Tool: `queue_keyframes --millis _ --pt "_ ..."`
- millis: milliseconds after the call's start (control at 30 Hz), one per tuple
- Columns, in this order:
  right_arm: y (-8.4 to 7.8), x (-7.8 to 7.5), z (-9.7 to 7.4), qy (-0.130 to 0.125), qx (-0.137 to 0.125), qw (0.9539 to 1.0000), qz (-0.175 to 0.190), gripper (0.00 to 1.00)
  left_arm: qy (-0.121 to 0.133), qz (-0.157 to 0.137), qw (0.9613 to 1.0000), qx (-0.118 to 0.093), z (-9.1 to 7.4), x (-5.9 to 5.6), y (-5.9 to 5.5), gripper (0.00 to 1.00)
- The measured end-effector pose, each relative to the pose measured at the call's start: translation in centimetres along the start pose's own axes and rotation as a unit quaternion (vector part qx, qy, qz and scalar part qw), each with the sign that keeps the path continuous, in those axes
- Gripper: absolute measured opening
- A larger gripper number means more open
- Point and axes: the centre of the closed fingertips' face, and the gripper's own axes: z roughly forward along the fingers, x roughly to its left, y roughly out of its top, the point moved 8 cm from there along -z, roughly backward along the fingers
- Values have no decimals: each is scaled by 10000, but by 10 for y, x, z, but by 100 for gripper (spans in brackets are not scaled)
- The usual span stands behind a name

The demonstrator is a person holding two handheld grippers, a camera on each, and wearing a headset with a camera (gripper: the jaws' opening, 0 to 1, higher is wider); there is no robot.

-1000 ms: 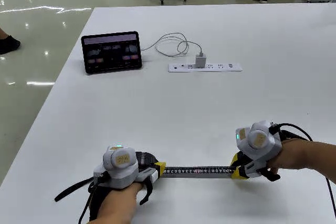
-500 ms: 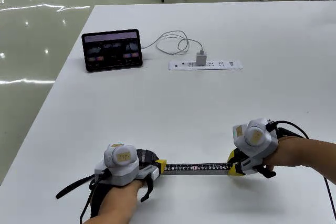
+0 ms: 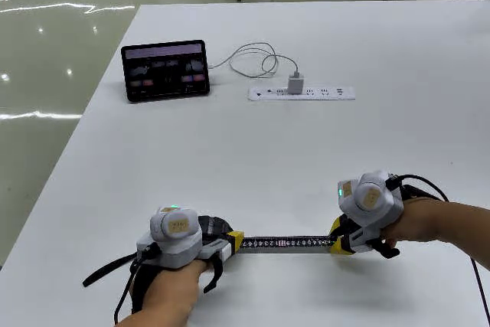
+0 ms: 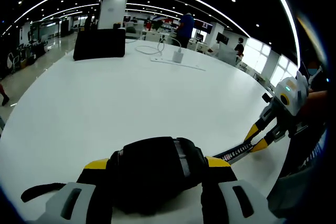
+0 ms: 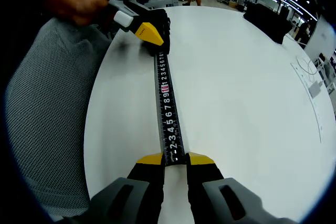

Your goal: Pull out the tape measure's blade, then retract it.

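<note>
Both claws closed: left claw [image 3: 227,245] grips case [image 4: 157,167]; right claw [image 5: 175,160] pinches blade [image 5: 166,98] tip. Blade lies flat on table [image 3: 306,158], stretched from one claw to the other. Pull-out looks underway or done; retracting is what's left.

Black blade [image 5: 168,103] with white numerals, black case [image 4: 157,174].

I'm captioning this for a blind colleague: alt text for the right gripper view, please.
The right gripper pinches the tip of a black tape-measure blade that stretches across a white table to its case, clamped in the left gripper.
</note>
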Motion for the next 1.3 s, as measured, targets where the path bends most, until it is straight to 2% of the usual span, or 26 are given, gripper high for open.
queue_keyframes --millis 567,1067,1300 --pt "13 2 8 33 16 10000 -29 11 6 38 10000 26 1 0 0 64" --pt "23 4 15 17 -222 9995 210 11 24 52 10000 -28 1 -1 0 64" --pt "33 8 19 -49 -149 9999 -12 11 28 53 10000 -48 0 -1 0 64"
